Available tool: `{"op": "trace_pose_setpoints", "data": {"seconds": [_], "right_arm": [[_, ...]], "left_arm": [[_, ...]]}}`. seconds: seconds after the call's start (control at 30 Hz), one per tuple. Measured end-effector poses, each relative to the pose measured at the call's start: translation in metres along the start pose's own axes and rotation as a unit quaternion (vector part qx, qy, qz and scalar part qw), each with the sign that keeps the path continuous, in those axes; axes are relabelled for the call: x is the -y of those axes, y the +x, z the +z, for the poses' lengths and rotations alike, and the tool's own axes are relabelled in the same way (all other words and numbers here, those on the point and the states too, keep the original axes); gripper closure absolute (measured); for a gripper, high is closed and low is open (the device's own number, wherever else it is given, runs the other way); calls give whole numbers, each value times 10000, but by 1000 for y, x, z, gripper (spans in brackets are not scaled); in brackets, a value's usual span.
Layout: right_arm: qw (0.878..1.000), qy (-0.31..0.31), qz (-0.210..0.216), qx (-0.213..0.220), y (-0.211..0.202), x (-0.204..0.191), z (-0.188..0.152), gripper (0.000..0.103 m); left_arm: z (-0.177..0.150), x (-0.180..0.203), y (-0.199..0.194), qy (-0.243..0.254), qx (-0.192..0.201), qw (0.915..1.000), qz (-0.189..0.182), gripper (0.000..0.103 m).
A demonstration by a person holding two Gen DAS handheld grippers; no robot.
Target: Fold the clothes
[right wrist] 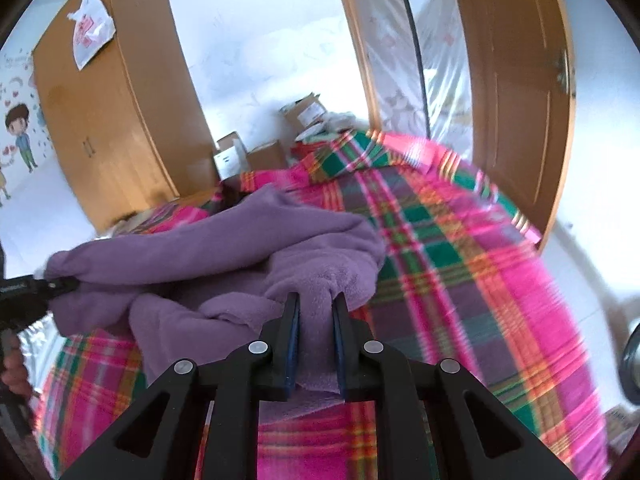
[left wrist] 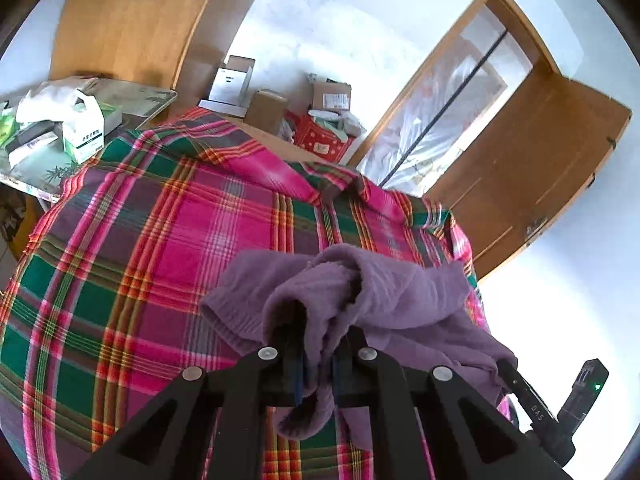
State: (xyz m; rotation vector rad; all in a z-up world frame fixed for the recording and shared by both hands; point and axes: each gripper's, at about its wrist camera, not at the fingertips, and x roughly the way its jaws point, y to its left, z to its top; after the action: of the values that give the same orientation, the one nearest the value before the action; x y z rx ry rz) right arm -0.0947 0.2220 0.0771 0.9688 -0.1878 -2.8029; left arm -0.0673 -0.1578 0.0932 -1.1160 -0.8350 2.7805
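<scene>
1. We saw the purple garment [left wrist: 400,300] bunched above the plaid sheet [left wrist: 140,240] covering the bed, hanging between the 2 grippers.
2. The left gripper [left wrist: 318,344] had its 2 fingers closed narrowly on a fold of the purple fleece, which spilled over and below them.
3. The right gripper [right wrist: 316,320] held its fingers slightly apart, with a thick fold of the same garment [right wrist: 240,240] pinched between the blue pads.
4. In the right wrist view, the garment's long axis ran from the right gripper leftward toward the left gripper [right wrist: 60,284], which clamped the far end beside a hand [right wrist: 14,364].
5. We could not tell which end was collar or hem.
6. A wooden wardrobe [right wrist: 112,120], cardboard boxes [left wrist: 264,110] and an open door [left wrist: 540,168] stood beyond the bed.
</scene>
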Motion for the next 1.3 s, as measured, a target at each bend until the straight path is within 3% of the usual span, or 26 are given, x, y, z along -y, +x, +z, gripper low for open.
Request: {"op": "trace_pose_setpoints", "data": {"seconds": [0.33,0.63,0.83,1.0,1.13,1.3], "right_arm": [[9955,-551,-767,19,14,5,15,88],[9941,-671,-819,-254,35,0,2,88],[9872,-912,-1306,24,26,-6,20,88],[9909,-891,-1005,65,15,-20,17,88],[9963,-855,-77,50,4,-49,7,88],[9894,-1155,869,-137,10,-98,-12,82]], "left_arm": [[23,-32,-40,-437,586,9973,-36,94],[15,-76,-45,-962,356,9947,-40,94],[31,-61,-58,-842,408,9940,-568,94],[38,-52,-63,-805,403,9925,-827,94],[44,-44,-66,-780,390,9910,-1019,94],[48,-38,-72,-749,381,9893,-1194,94]]}}
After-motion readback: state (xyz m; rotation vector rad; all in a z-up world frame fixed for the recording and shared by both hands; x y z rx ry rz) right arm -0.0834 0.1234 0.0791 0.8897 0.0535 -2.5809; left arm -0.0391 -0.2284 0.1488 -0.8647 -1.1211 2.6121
